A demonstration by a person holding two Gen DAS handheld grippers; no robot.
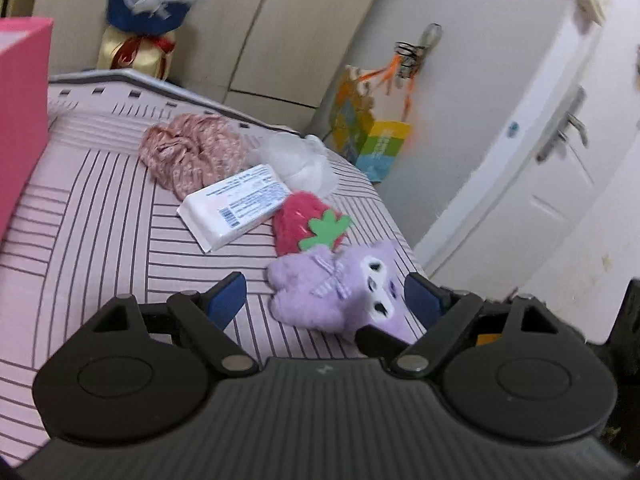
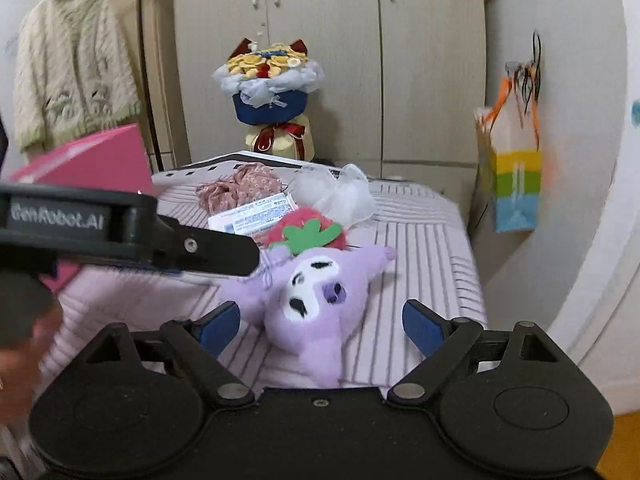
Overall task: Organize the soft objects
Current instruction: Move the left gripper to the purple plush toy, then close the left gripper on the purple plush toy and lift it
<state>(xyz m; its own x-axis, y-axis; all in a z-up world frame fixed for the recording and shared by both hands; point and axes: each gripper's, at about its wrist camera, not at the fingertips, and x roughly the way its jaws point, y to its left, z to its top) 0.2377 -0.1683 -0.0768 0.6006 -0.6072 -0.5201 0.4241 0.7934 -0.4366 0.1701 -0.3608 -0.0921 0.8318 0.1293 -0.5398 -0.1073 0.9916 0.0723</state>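
The purple plush toy (image 2: 316, 304) lies face-up on the striped pink bed cover (image 2: 420, 264), directly ahead of the right tongs (image 2: 320, 326), its lower body reaching in between their blue-padded tips while neither pad touches it; these tongs stand wide and hold nothing. In the left wrist view the same plush (image 1: 332, 292) sits between the tips of the left tongs (image 1: 326, 300) as well, closer to the right-hand pad, again with no visible contact, and these tongs too stand wide and empty. Just beyond the plush, touching its head end, is a red strawberry plush (image 1: 304, 224) with a green felt leaf. Farther out from the tongs and slightly to the left lies a white wrapped packet (image 1: 236, 204) with a printed label, and behind that a crumpled pink floral cloth (image 1: 192, 152); to the right of the cloth is a clear crinkled plastic bag (image 1: 304, 160). A pink box (image 1: 20, 120) stands at the far left edge. In the right wrist view the left tongs' black body reaches in from the left, above the plush. Past the bed stand a flower bouquet (image 2: 272, 96), beige wardrobe doors (image 2: 340, 60), and a colourful paper bag (image 2: 516, 184) hanging at the right.
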